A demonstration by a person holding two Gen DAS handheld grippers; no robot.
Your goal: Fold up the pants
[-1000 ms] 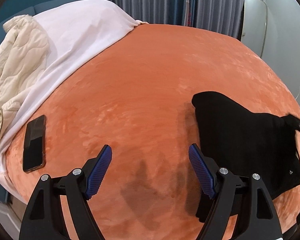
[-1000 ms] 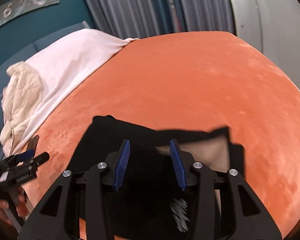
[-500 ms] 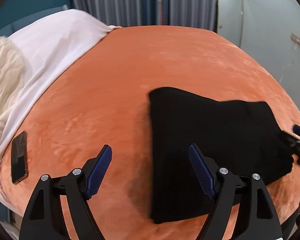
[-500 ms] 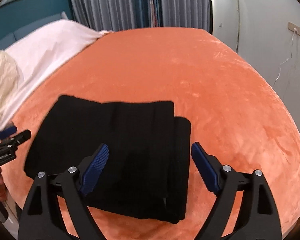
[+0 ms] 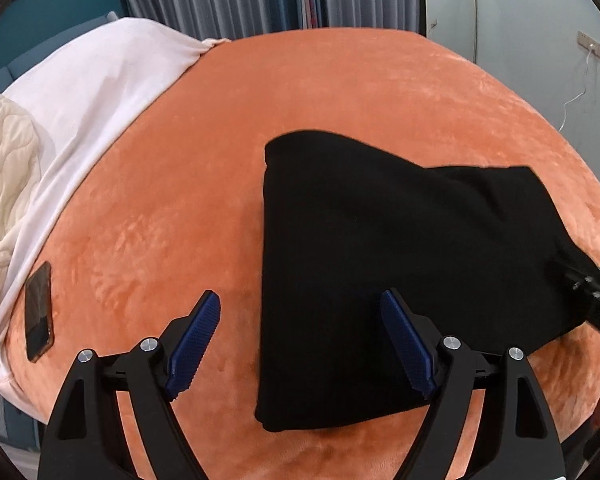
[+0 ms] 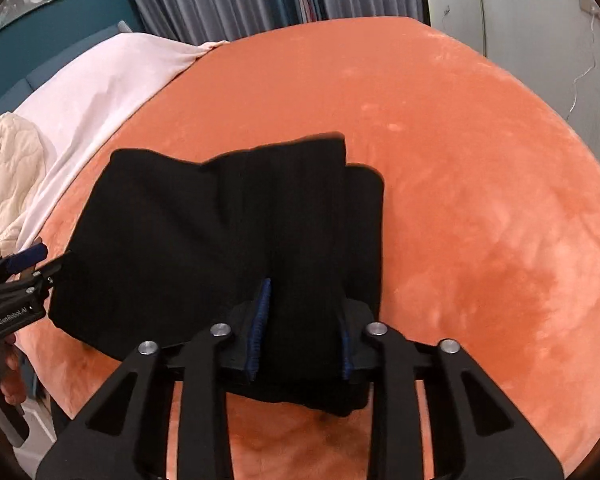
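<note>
On the orange bed (image 5: 340,92), black pants (image 5: 380,260) lie folded.
Right claw (image 6: 300,332) tilts down, just squeezed onto the pants' near edge; left claw (image 5: 300,340) hangs wide open, holding nothing. A phone (image 5: 39,312) lies nearby.

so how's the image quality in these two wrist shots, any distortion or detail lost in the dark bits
Left wrist view: heavy fisheye bulges the orange bed cover into a dome, corners vignetted black; the black pants read as a flat patch with almost no fold detail. Right wrist view: same bulge, faint fold lines on the pants, and the right gripper merges into the dark cloth.
</note>
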